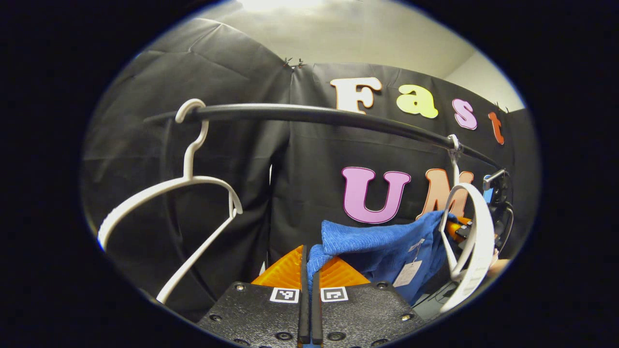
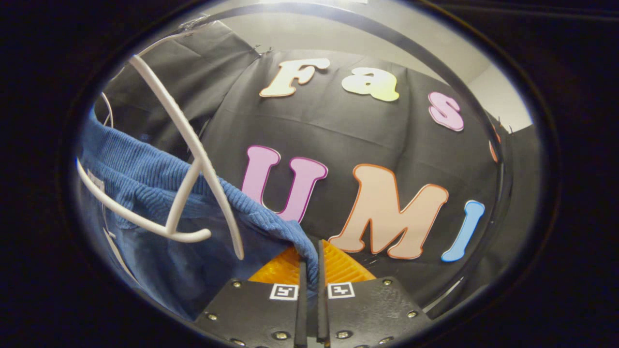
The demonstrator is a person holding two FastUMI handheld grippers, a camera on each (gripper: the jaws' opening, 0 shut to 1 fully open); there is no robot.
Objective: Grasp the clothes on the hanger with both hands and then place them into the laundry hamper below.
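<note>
A blue ribbed garment [image 1: 382, 239] is stretched between both grippers, with a paper tag [image 1: 408, 273] dangling from it. My left gripper [image 1: 309, 255] is shut on one edge of the cloth. In the left gripper view the far end of the cloth reaches a white hanger [image 1: 473, 232] on the black rail [image 1: 314, 114], where the other gripper [image 1: 493, 193] shows behind it. In the right gripper view my right gripper [image 2: 310, 247] is shut on the garment's [image 2: 145, 183] upper hem. The white hanger [image 2: 193, 179] lies across the cloth, tilted.
A second white hanger [image 1: 188, 183] hangs bare at the rail's left end. The rail [image 2: 411, 46] arcs overhead in the right gripper view. Black cloth walls stand close behind.
</note>
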